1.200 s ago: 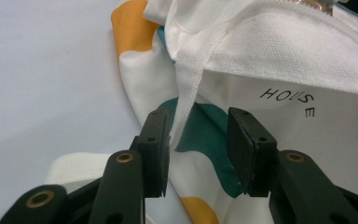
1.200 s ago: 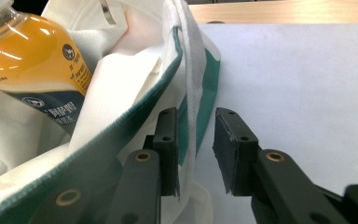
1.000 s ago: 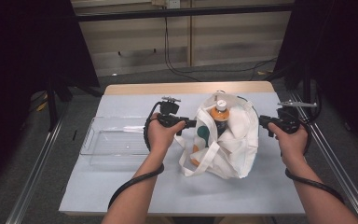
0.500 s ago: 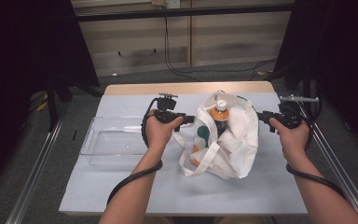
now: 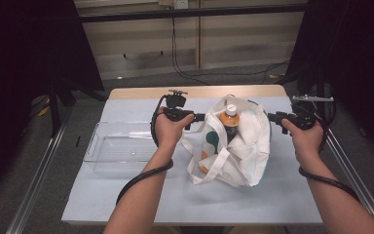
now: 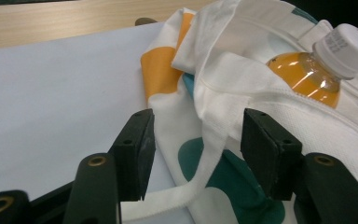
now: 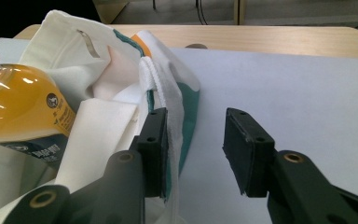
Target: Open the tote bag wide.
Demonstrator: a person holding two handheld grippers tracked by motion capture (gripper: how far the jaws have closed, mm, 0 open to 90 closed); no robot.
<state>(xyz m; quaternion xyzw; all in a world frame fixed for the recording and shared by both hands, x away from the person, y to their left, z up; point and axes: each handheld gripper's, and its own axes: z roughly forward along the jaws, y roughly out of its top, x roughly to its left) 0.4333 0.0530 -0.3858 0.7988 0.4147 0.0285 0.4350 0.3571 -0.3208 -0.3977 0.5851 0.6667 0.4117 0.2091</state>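
A white tote bag (image 5: 238,146) with teal and orange patches sits mid-table, mouth up. Inside it stands an orange-drink bottle (image 5: 230,117) with a white cap. My left gripper (image 5: 199,117) is at the bag's left rim. Its jaws have just been opening, and in the left gripper view (image 6: 198,140) the bag's strap (image 6: 214,154) runs loose between the parted pads. My right gripper (image 5: 271,117) is at the right rim and its jaws have also been opening. In the right gripper view (image 7: 196,140) the strap (image 7: 170,93) hangs against one pad, with the other pad well clear.
A clear plastic tray (image 5: 121,146) lies on the white sheet (image 5: 272,204) left of the bag, under my left forearm. The wooden table edge (image 5: 199,91) runs along the far side. Metal rails flank the table.
Both hands hold nearly the same places at the bag's sides. The bag and the bottle have not visibly moved.
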